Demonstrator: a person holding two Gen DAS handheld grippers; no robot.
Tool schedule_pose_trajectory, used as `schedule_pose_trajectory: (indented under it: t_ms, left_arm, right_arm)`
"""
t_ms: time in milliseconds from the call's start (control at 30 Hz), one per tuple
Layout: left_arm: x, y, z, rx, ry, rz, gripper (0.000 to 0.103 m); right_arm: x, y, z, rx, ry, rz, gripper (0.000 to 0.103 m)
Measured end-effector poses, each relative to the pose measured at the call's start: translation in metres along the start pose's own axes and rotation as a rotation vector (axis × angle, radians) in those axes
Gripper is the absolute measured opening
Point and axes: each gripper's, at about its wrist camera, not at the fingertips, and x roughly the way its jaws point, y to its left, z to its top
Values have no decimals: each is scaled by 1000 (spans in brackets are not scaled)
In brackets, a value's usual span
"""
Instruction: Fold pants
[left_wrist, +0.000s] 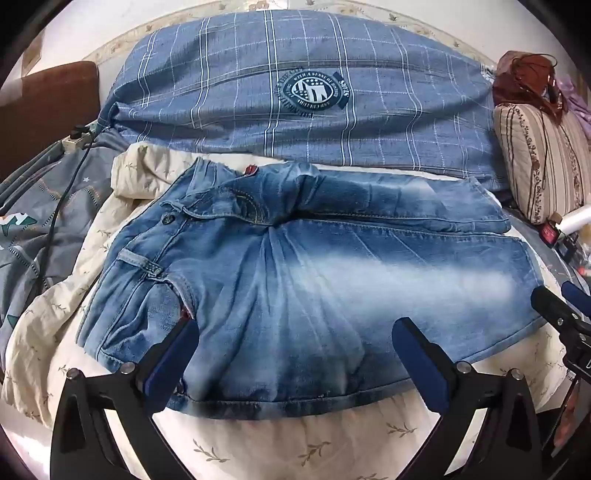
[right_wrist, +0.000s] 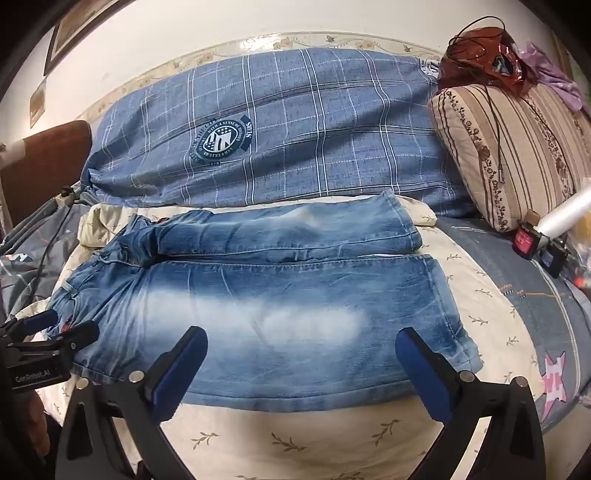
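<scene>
Faded blue jeans (left_wrist: 314, 280) lie flat on a cream leaf-print sheet (left_wrist: 314, 443), waist at the left and both legs running to the right. They also show in the right wrist view (right_wrist: 280, 310). My left gripper (left_wrist: 295, 354) is open, its fingers over the near edge of the jeans by the waist and hip. My right gripper (right_wrist: 301, 365) is open over the near edge of the front leg, closer to the hem. Each gripper shows at the edge of the other's view: the right one (left_wrist: 561, 306), the left one (right_wrist: 70, 328).
A blue plaid pillow (left_wrist: 306, 92) lies behind the jeans. A striped floral cushion (right_wrist: 517, 147) with a red bag on it sits at the right. A grey duvet and a cable (left_wrist: 62, 195) are at the left. Small items (right_wrist: 539, 240) lie at the right.
</scene>
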Motion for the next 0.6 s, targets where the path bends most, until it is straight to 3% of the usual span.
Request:
schedule_pose_trajectory:
  t_ms: [133,367,600]
  left_arm:
    - [7,1,6,-9,31,8,103]
    - [0,5,-2,-21,-21,-14,103]
    - [2,6,-6,-33,-17,-21,103]
  right_arm:
    - [-2,3,-1,-8,12,1,103]
    - [5,14,1,-46,26,-3,103]
    - [5,16,-3,-44,33,3,103]
